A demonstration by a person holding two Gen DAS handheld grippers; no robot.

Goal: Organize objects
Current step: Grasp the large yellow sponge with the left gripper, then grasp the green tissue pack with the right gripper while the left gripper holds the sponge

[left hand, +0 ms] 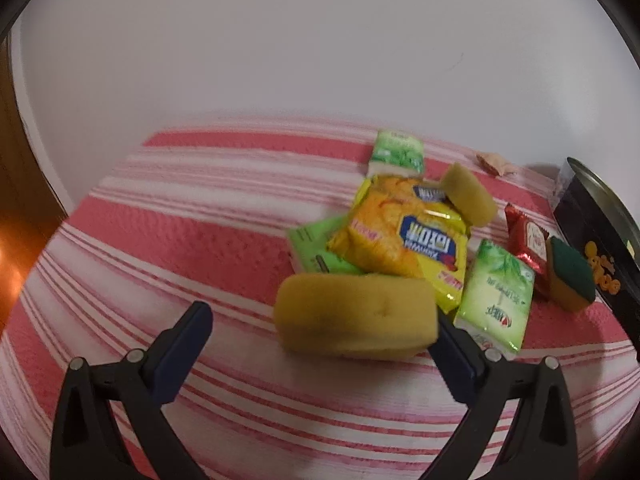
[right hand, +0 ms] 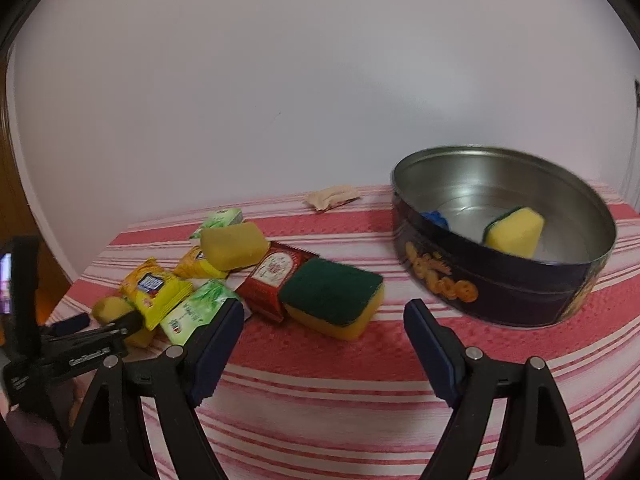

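Yellow sponge (left hand: 356, 316) just ahead of left gripper (left hand: 324, 324), jaws wide, nothing held; right gripper (right hand: 324, 320) wide, empty, near green-topped sponge (right hand: 334, 298)

Pink-striped cloth (right hand: 320, 380) covering table; plain white wall (right hand: 280, 80) behind.

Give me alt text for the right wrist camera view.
An open right hand-held gripper approaches a green-topped yellow sponge on a pink striped tablecloth. Right, a round dark metal tin holds another sponge; left, packets lie piled.
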